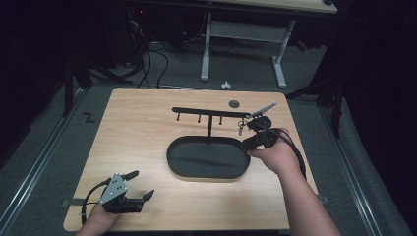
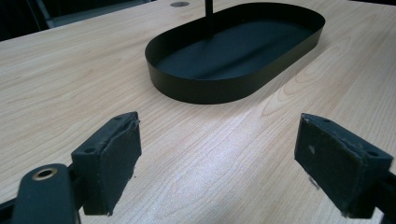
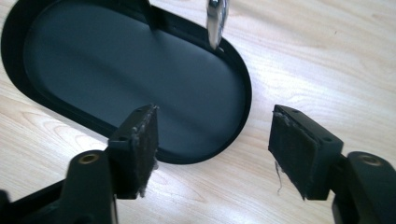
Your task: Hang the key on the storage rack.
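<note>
Centrally on the table (image 1: 142, 118) stands a black oval tray (image 1: 173, 158) with a T-shaped hook stand (image 1: 209, 112) rising from its far rim. A small metal key (image 3: 216, 18) hangs from the stand's right end, above the tray's rim. Right tongs (image 1: 252, 132) hover just beside that end, jaws spread with nothing between them, the key ahead of their pads. Left tongs (image 1: 140, 184), likewise open and empty, rest near the table's near-left corner, well apart from the tray.
</note>
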`<state>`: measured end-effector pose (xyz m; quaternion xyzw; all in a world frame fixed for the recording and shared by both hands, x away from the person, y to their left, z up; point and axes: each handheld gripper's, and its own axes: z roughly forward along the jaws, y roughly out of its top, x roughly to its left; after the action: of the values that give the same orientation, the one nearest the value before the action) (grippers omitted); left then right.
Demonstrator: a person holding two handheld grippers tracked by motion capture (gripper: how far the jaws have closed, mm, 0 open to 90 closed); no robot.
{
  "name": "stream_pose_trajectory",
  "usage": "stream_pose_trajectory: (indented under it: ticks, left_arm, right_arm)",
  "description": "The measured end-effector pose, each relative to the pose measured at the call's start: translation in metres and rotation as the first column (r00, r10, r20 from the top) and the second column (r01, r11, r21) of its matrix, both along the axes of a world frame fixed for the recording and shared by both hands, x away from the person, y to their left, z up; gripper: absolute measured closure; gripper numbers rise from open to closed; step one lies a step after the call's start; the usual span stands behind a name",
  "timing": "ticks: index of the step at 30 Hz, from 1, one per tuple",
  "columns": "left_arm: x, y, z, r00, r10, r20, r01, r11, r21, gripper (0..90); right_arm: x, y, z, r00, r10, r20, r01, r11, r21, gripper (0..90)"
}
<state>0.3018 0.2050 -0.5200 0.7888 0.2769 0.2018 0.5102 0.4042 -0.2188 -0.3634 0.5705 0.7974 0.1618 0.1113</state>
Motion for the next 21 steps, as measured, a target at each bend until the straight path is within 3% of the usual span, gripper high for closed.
stream_pose_trajectory:
  ticks: [9, 13, 21]
  left_arm:
    - [0.0, 0.0, 0.0, 1.0, 0.001, -0.002, -0.001, 1.0, 0.005, 15.2]
    - [0.0, 0.0, 0.0, 1.0, 0.001, -0.002, -0.001, 1.0, 0.006, 15.2]
    - [0.0, 0.0, 0.0, 1.0, 0.003, -0.003, -0.003, 1.0, 0.008, 15.1]
  right_arm:
    - [-0.016, -0.012, -0.033, 0.9997, -0.023, 0.009, 0.022, 0.999, 0.046, 28.8]
    - [-0.023, -0.015, -0.047, 0.9991, -0.003, 0.041, 0.001, 0.999, 0.033, 25.1]
    - [-0.033, -0.021, -0.057, 0.9962, -0.007, 0.087, 0.002, 0.998, 0.055, 25.3]
